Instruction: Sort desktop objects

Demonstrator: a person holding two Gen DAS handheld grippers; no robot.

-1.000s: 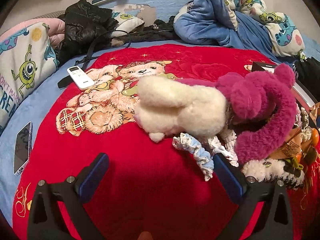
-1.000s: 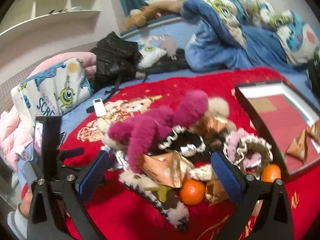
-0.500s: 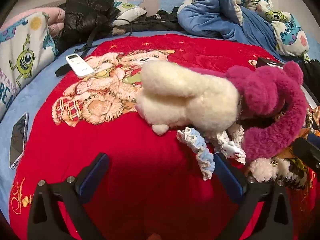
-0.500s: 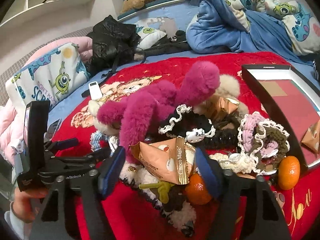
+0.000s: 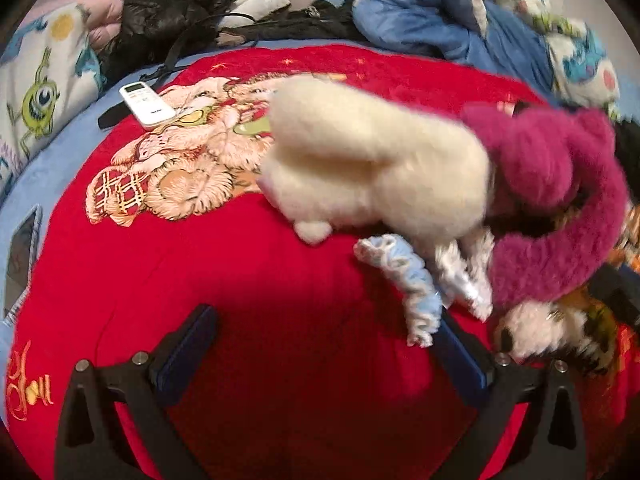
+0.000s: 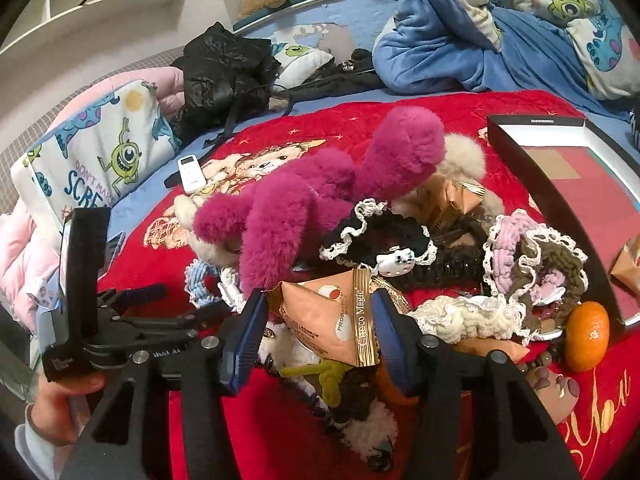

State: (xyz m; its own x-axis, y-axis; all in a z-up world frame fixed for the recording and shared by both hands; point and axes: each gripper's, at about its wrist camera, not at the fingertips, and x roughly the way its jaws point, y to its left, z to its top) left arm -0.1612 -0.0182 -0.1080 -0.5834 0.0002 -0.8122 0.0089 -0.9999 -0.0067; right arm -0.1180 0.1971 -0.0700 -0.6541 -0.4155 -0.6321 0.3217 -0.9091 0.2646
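In the right wrist view we see our right gripper (image 6: 318,334) low in the centre of the frame, its jaws about half open and closing around an orange snack packet (image 6: 332,316). The blue pads (image 6: 248,332) stand at the packet's two sides; the right one lies against its gold sealed edge, and we cannot tell whether the left one presses yet. The packet is a peach-orange pouch with a gold strip and printed lettering, tilted, lying on top of the pile in the lower middle of the frame. Under it are a green stalk-like piece (image 6: 328,376) and a black-and-white fluffy item (image 6: 368,432).

Above the packet lies a magenta plush (image 6: 320,200), with a black lace-trimmed scrunchie (image 6: 380,236) just to its right. Further right are a pink and olive knitted scrunchie (image 6: 536,260) and a mandarin (image 6: 586,336) on the red blanket (image 6: 500,108), beside the black box (image 6: 560,184) at the right edge.

Our left gripper (image 5: 324,352) shows at the bottom of the left wrist view, jaws wide apart with nothing between them, only red blanket. Its right finger (image 5: 460,356) sits just beside a blue-and-white scrunchie (image 5: 408,280). Above that lies a cream plush (image 5: 372,160), joined to the magenta plush at the right. A white remote (image 5: 146,104) rests at upper left.
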